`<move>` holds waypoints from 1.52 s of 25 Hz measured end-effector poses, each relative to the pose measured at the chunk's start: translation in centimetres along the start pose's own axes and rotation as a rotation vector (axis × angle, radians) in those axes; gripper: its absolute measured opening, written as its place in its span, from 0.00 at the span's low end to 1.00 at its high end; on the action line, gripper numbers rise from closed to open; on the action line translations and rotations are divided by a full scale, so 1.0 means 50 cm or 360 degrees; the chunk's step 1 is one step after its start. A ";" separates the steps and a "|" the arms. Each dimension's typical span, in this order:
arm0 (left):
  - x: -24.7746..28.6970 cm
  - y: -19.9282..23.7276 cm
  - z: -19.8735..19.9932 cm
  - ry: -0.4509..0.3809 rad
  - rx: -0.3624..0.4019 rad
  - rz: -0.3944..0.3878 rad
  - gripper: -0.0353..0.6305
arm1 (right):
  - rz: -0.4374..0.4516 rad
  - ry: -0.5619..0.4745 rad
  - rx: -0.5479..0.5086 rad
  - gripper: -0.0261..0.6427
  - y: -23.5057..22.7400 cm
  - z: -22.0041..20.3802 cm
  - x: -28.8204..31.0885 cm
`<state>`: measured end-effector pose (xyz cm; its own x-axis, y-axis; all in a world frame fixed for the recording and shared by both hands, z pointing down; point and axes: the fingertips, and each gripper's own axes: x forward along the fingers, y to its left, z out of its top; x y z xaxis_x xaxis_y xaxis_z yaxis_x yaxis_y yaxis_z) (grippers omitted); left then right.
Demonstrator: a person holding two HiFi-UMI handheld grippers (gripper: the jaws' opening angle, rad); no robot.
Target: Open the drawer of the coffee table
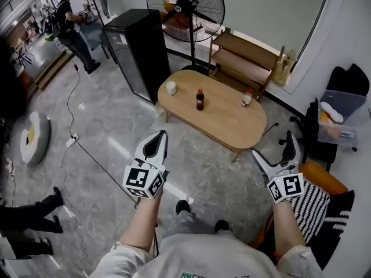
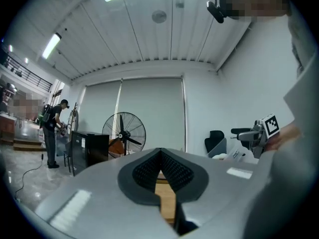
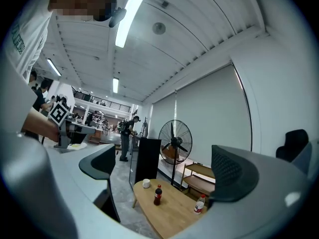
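Observation:
The oval wooden coffee table (image 1: 223, 123) stands on the floor ahead of me, and no drawer shows on it from here. A white cup (image 1: 171, 87), a dark cola bottle (image 1: 200, 99) and a small red-capped bottle (image 1: 247, 99) stand on its top. My left gripper (image 1: 159, 135) is held in the air short of the table's near left side, its jaws shut with nothing in them (image 2: 160, 154). Held apart from the table at the right, my right gripper (image 1: 272, 144) is open and empty (image 3: 164, 176). Its view frames the table (image 3: 174, 215) between the jaws.
Behind the table stand a black cabinet (image 1: 136, 51), a large floor fan (image 1: 185, 4) and a low wooden shelf (image 1: 246, 59). A cable (image 1: 87, 149) runs across the floor at left. An office chair (image 1: 342, 97) stands at right, and a person (image 1: 72, 25) stands far back left.

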<state>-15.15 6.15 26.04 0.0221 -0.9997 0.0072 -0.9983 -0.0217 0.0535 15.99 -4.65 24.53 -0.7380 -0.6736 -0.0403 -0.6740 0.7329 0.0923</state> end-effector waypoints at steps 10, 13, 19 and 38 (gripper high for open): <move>0.111 0.137 -0.007 0.0052 -0.0030 -0.0226 0.05 | -0.0163 0.0120 -0.0022 0.92 0.064 -0.004 0.100; 0.146 0.136 -0.007 0.0047 -0.0037 -0.0262 0.05 | -0.0193 0.0134 -0.0017 0.92 0.050 -0.012 0.107; 0.204 0.112 0.002 0.0052 0.0014 -0.0278 0.05 | -0.0207 0.0111 0.0025 0.92 -0.004 -0.034 0.122; 0.407 0.031 -0.012 0.0111 0.0111 -0.0384 0.05 | -0.0222 0.0139 0.0256 0.92 -0.099 -0.168 0.176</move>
<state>-16.19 -14.24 26.88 0.2614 -0.9626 0.0716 -0.9649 -0.2626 -0.0071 13.11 -15.02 32.08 -0.6366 -0.7699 0.0451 -0.7709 0.6334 -0.0680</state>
